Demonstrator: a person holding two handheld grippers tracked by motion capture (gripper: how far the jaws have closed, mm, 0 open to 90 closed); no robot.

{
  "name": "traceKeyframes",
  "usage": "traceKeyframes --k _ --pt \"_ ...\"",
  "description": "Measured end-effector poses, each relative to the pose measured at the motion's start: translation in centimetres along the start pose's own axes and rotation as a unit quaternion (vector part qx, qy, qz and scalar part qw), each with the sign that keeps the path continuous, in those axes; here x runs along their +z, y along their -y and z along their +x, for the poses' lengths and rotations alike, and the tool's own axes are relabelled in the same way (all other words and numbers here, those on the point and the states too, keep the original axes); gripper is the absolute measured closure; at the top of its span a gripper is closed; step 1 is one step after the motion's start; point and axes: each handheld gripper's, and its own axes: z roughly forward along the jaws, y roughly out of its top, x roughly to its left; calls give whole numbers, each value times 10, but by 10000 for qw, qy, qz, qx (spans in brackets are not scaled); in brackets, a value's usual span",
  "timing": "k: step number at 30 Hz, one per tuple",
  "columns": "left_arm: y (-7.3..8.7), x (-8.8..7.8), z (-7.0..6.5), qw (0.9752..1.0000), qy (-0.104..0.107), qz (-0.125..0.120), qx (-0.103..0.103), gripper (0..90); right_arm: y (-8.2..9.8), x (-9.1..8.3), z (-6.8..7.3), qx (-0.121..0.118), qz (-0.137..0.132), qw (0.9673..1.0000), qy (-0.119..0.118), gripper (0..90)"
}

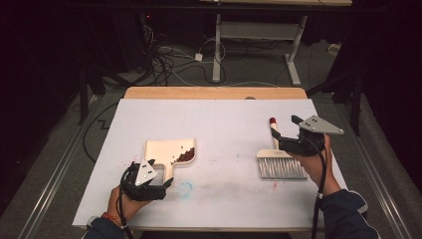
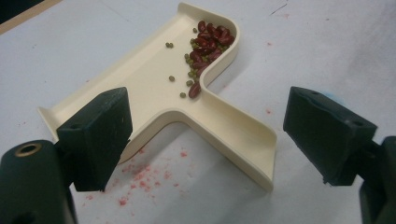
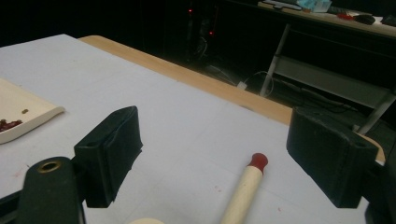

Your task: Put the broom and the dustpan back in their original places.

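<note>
the left gripper [image 2: 205,135] stands just over the handle of the cream dustpan [image 2: 154,88], its jaws wide apart and holding nothing. red and green beans [image 2: 205,46] lie already in the far corner of the pan. on the other side the right gripper [image 3: 219,158] is also wide open, above the brush [image 1: 279,162], whose pale handle with red tip [image 3: 258,161] lies between the jaws, not touched. i judge the sweeping is finished or paused; next, each gripper must close on its handle. no writing or brand can be read.
</note>
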Motion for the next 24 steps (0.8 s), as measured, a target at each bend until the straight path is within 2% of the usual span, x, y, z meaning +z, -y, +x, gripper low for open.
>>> traceKeyframes --k 8,18,24 --pt "0 0 -1 10000 6 -2 42 154 3 -5 9 -195 -8 9998 -82 181" --pt "-1 -1 -2 10000 7 -3 77 154 4 -13 17 -253 -59 9995 -191 179" --pt "-1 0 -3 10000 24 2 89 154 6 -19 19 -303 -66 9994 -157 174"
